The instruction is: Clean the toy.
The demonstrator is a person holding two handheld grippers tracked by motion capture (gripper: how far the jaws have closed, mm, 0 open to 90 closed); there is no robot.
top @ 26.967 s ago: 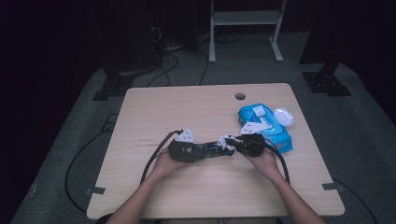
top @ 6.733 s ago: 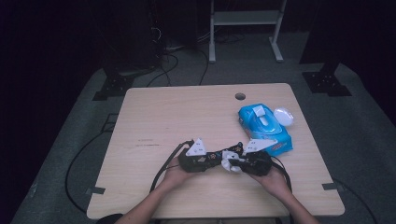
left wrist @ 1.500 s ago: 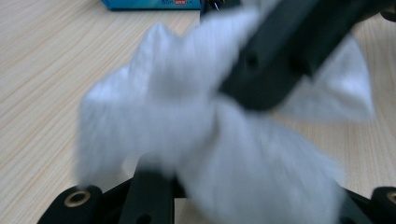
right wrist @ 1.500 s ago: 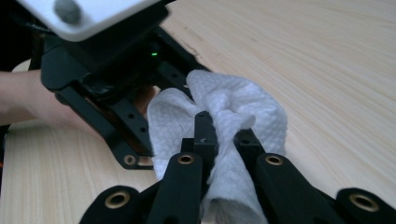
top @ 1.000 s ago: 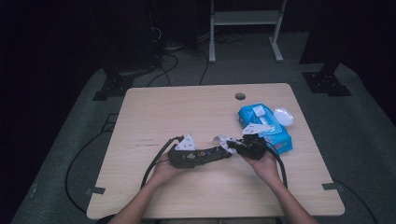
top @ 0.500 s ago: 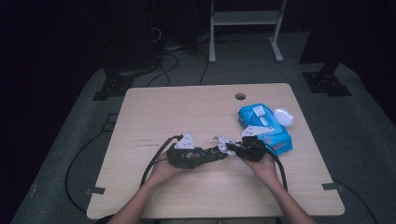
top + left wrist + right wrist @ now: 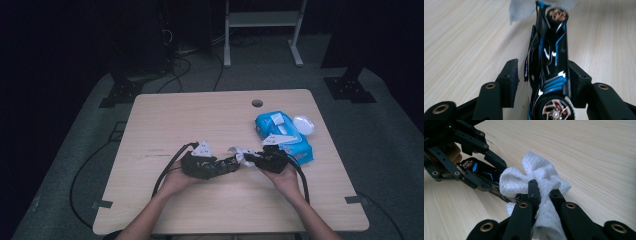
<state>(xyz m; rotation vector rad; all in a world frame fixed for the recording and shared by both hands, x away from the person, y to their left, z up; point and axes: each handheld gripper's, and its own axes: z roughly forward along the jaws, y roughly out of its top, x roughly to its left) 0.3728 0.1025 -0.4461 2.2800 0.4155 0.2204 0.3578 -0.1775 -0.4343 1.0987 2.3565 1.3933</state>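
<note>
The tabletop (image 7: 190, 120) is pale wood with rounded corners and a small round hole (image 7: 257, 103) near its far edge. A blue pack of wipes (image 7: 285, 137) lies on its right side, and a small white rounded thing (image 7: 303, 124), perhaps a lid though too blurred to tell, sits just beside the pack toward the right edge. Around the tabletop spreads a grey floor (image 7: 75, 150) with black cables (image 7: 80, 175) on it.

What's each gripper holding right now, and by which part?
The left gripper holds a black-and-blue toy car between its jaws, across the body's sides. The right gripper pinches a bunched white wipe near its middle.
</note>
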